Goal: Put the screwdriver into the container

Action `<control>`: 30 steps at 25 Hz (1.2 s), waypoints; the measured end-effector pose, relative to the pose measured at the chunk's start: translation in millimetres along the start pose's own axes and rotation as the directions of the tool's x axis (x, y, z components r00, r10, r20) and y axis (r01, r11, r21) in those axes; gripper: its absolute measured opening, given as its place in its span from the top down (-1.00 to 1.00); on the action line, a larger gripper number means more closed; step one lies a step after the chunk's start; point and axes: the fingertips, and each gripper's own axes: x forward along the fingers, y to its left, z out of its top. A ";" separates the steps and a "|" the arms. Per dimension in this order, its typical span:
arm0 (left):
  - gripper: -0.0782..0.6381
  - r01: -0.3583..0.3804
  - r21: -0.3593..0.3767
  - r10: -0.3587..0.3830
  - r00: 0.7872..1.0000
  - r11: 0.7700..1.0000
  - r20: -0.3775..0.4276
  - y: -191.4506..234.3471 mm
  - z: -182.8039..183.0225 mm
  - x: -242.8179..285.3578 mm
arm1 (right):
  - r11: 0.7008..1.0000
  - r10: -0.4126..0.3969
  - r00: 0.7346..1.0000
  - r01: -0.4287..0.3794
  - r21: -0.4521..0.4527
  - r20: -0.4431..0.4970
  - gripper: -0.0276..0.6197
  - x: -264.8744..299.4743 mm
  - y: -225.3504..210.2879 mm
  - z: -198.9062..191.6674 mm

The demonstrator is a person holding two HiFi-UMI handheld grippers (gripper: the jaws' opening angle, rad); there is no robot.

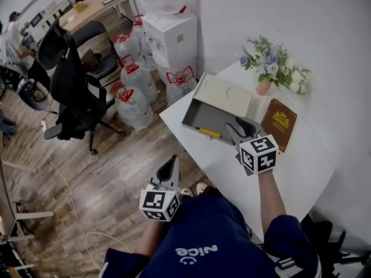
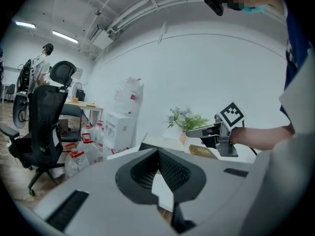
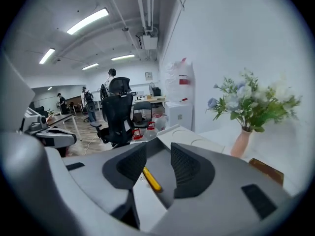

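We saw the screwdriver (image 1: 208, 133) already lying in the container (image 1: 200, 117), so the job looked done. Beside the container, our right gripper (image 3: 157, 162) had its fingers apart, holding nothing. Our left gripper (image 2: 157, 156) had them closed and empty.

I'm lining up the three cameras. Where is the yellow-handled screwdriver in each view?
Head view: the yellow-handled screwdriver lies in the open grey box, just left of the right tool.
Left gripper view: not in it.
Right gripper view: low centre, seen beyond the gap between that tool's parted jaws.
Shared landmark: the pink vase of flowers, in all three.
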 end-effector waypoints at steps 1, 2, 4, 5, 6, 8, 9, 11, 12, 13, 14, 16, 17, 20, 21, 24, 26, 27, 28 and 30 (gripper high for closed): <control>0.73 0.011 0.002 -0.011 1.000 1.000 0.003 -3.2 1.2 -0.5 | 1.000 -0.013 1.000 0.013 0.001 0.011 0.39 -8.8 2.4 -0.2; 0.73 0.020 0.003 -0.021 1.000 1.000 0.006 -6.3 2.3 -0.8 | 1.000 -0.027 0.999 0.026 0.002 0.024 0.39 -17.1 4.6 -0.5; 0.73 0.035 0.006 -0.035 0.999 0.999 0.014 -12.4 4.7 -1.1 | 0.998 -0.063 0.997 0.064 -0.007 0.049 0.39 -32.7 7.9 -2.1; 0.73 0.042 0.006 -0.042 0.999 0.999 0.020 -15.5 5.6 -1.1 | 0.996 -0.088 0.994 0.089 -0.019 0.059 0.39 -39.8 9.3 -3.8; 0.73 0.050 0.006 -0.050 0.998 0.999 0.025 -18.8 6.1 -0.9 | 0.993 -0.111 0.992 0.114 -0.032 0.066 0.39 -46.4 10.8 -6.4; 0.73 0.068 0.007 -0.068 0.997 0.998 0.032 -26.8 6.1 1.1 | 0.989 -0.142 0.987 0.145 -0.037 0.081 0.39 -58.6 14.6 -13.3; 0.73 0.078 0.010 -0.078 0.996 0.997 0.034 -31.1 5.8 2.1 | 0.988 -0.148 0.985 0.151 -0.029 0.093 0.39 -64.6 17.3 -16.4; 0.73 0.096 0.017 -0.097 0.995 0.995 0.039 -38.3 5.5 2.3 | 0.987 -0.155 0.979 0.158 -0.011 0.131 0.39 -76.1 25.0 -20.4; 0.73 0.104 0.021 -0.105 0.994 0.994 0.042 -41.2 5.6 1.4 | 0.986 -0.161 0.975 0.164 -0.009 0.153 0.40 -81.5 29.6 -22.3; 0.73 0.110 0.025 -0.111 0.993 0.994 0.046 -43.7 5.9 0.1 | 0.985 -0.169 0.971 0.174 -0.014 0.170 0.41 -86.5 34.0 -25.0; 0.73 0.115 0.031 -0.116 0.992 0.993 0.050 -46.1 6.3 -1.1 | 0.982 -0.178 0.967 0.185 -0.024 0.181 0.41 -90.9 38.1 -28.9; 0.73 0.123 0.038 -0.124 0.991 0.992 0.051 -50.5 5.2 -3.0 | 0.979 -0.190 0.965 0.200 -0.038 0.183 0.41 -97.9 44.7 -39.7; 0.73 0.128 0.038 -0.129 0.990 0.991 0.050 -52.6 3.9 -3.5 | 0.979 -0.193 0.965 0.202 -0.036 0.179 0.41 -100.9 47.0 -45.3; 0.73 0.146 0.039 -0.148 0.987 0.988 0.059 -59.0 0.6 -4.3 | 0.978 -0.205 0.964 0.209 -0.004 0.169 0.41 -109.3 50.8 -60.1; 0.73 0.151 0.042 -0.154 0.986 0.988 0.059 -60.6 -0.4 -4.8 | 0.977 -0.210 0.963 0.212 0.007 0.166 0.41 -111.8 52.5 -65.0; 0.73 0.165 0.042 -0.167 0.984 0.985 0.057 -63.8 -3.9 -6.5 | 0.976 -0.220 0.963 0.217 0.031 0.154 0.41 -116.0 59.4 -78.6; 0.73 0.168 0.039 -0.170 0.984 0.985 0.054 -64.5 -5.6 -7.6 | 0.975 -0.221 0.965 0.218 0.037 0.143 0.41 -117.0 63.9 -85.3; 0.73 0.168 0.041 -0.171 0.984 0.985 0.053 -64.5 -5.6 -8.2 | 0.975 -0.224 0.965 0.221 0.038 0.140 0.41 -117.5 65.5 -86.4; 0.73 0.170 0.044 -0.172 0.984 0.984 0.052 -64.2 -5.4 -9.0 | 0.974 -0.227 0.964 0.224 0.038 0.140 0.41 -118.1 66.7 -86.5; 0.73 0.176 0.046 -0.178 0.983 0.983 0.053 -63.6 -5.4 -10.2 | 0.972 -0.234 0.961 0.231 0.037 0.148 0.41 -119.1 68.0 -84.6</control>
